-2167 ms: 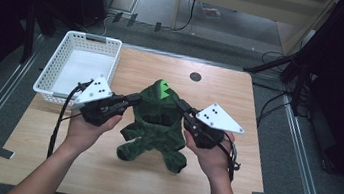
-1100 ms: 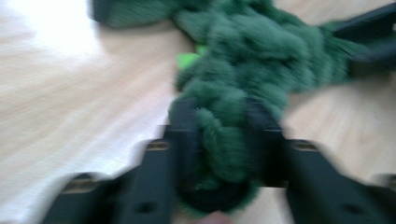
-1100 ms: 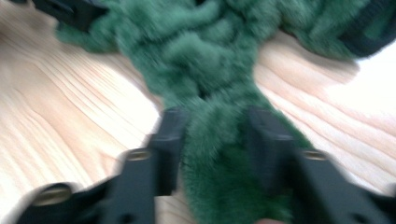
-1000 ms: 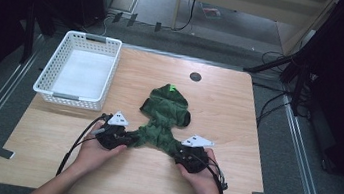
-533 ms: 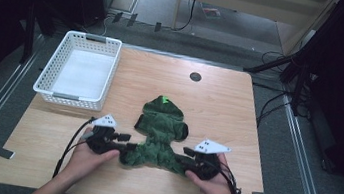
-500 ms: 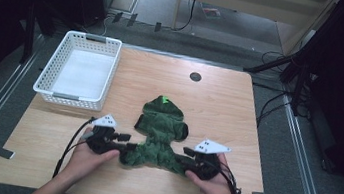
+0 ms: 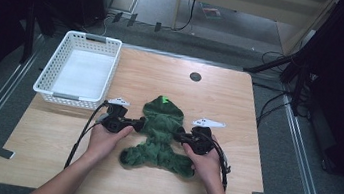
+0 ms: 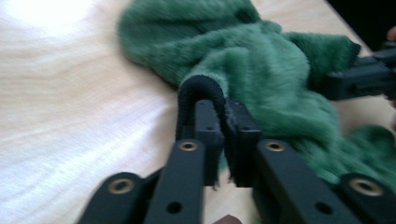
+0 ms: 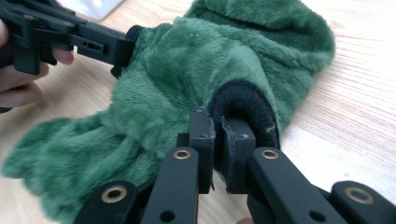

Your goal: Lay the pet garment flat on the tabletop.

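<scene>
The green fleece garment [image 7: 160, 138] lay spread on the counter [image 7: 240, 101], each black cuff pinched by the left gripper [image 8: 219, 135] and right gripper [image 9: 217, 140], fingers closed; folding probably remained.

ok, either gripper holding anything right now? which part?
Both. The left gripper pinches the green fleece garment by one black sleeve cuff; the right gripper pinches its other cuff.

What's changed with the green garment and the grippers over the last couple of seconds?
Both grippers pulled the green fleece garment toward the person, then slid it back up a little. The left gripper and right gripper stayed clamped on its black cuffs. The white basket hasn't moved.
</scene>
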Motion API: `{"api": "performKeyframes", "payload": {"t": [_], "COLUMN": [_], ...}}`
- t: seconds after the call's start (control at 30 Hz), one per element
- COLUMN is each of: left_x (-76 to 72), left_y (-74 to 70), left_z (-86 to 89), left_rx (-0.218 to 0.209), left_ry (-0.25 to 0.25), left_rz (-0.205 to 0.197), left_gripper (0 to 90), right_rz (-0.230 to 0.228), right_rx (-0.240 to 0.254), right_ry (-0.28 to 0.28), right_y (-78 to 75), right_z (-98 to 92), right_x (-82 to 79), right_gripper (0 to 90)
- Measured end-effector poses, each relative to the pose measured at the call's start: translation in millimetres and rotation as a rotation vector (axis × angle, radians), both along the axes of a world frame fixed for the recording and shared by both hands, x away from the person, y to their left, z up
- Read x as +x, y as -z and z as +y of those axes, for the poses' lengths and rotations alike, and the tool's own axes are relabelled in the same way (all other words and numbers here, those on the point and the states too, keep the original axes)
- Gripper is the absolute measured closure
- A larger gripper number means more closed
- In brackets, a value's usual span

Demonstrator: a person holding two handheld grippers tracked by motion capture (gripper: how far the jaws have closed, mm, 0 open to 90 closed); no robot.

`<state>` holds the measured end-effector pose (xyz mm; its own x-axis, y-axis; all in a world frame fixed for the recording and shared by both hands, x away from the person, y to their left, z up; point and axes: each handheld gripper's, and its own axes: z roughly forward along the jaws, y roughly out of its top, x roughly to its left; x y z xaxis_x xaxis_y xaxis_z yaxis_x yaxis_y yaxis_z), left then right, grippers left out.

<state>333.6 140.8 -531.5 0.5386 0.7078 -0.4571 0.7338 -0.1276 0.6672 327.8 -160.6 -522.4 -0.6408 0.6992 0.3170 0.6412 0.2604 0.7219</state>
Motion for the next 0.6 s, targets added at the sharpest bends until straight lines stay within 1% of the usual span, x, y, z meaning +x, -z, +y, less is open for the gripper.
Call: {"api": "performKeyframes", "payload": {"t": [0.03,0.07,0.1,0.13,0.17,0.2,0.23,0.27,0.3,0.33,0.37,0.4,0.43,0.47,0.5,0.57,0.6], "left_x": [-1.0,-1.0,-2.1,-2.4,-1.6,-1.6,0.7,1.6,1.6,2.2,2.6,2.6,3.0,3.9,3.9,3.6,3.4], "left_y": [-1.7,-1.7,-3.1,-2.1,-0.2,-0.2,4.3,5.6,5.6,6.0,6.8,6.8,7.8,8.7,8.7,7.8,7.6], "left_z": [1.8,1.8,5.3,7.3,9.3,9.3,11.7,11.8,11.8,11.4,8.4,8.4,6.8,5.7,5.7,2.9,2.4], "left_rx": [0.003,0.003,0.024,0.041,0.061,0.061,0.066,0.067,0.067,0.071,0.101,0.101,0.121,0.131,0.131,0.153,0.159], "left_ry": [0.012,0.012,0.023,0.023,0.026,0.026,0.021,0.020,0.020,0.016,0.003,0.003,-0.005,-0.011,-0.011,-0.022,-0.021], "left_rz": [0.009,0.009,0.017,0.030,0.045,0.045,0.079,0.088,0.088,0.092,0.084,0.084,0.077,0.074,0.074,0.060,0.055], "left_gripper": [88.4,88.6,88.8,88.9,89.0,89.1,89.1,89.2,89.2,89.2,89.3,89.3,89.3,89.3,89.3,89.3,89.3], "right_rz": [0.007,0.007,0.017,0.027,0.045,0.062,0.089,0.112,0.112,0.131,0.147,0.155,0.155,0.152,0.152,0.154,0.150], "right_rx": [0.013,0.013,0.029,0.030,0.015,0.002,0.005,0.011,0.011,0.005,-0.023,-0.034,-0.034,-0.050,-0.050,-0.045,-0.051], "right_ry": [0.004,0.004,0.011,0.014,0.029,0.043,0.058,0.067,0.067,0.076,0.087,0.095,0.095,0.114,0.114,0.125,0.130], "right_y": [-2.7,-2.7,-6.5,-7.1,-5.8,-3.3,0.0,3.3,3.3,6.4,11.7,13.1,13.1,16.4,16.4,16.6,16.1], "right_z": [-2.6,-2.6,-8.0,-11.4,-15.5,-19.2,-22.9,-26.1,-26.1,-27.8,-27.8,-27.0,-27.0,-26.8,-26.8,-28.1,-28.0], "right_x": [-1.4,-1.4,-3.5,-4.1,-3.6,-2.4,-0.9,0.7,0.7,1.7,3.1,3.6,3.6,6.8,6.8,9.3,10.5], "right_gripper": [84.8,84.8,84.6,84.5,84.5,84.4,84.5,84.8,84.8,85.1,85.4,85.1,85.1,84.8,84.8,84.2,82.4]}}
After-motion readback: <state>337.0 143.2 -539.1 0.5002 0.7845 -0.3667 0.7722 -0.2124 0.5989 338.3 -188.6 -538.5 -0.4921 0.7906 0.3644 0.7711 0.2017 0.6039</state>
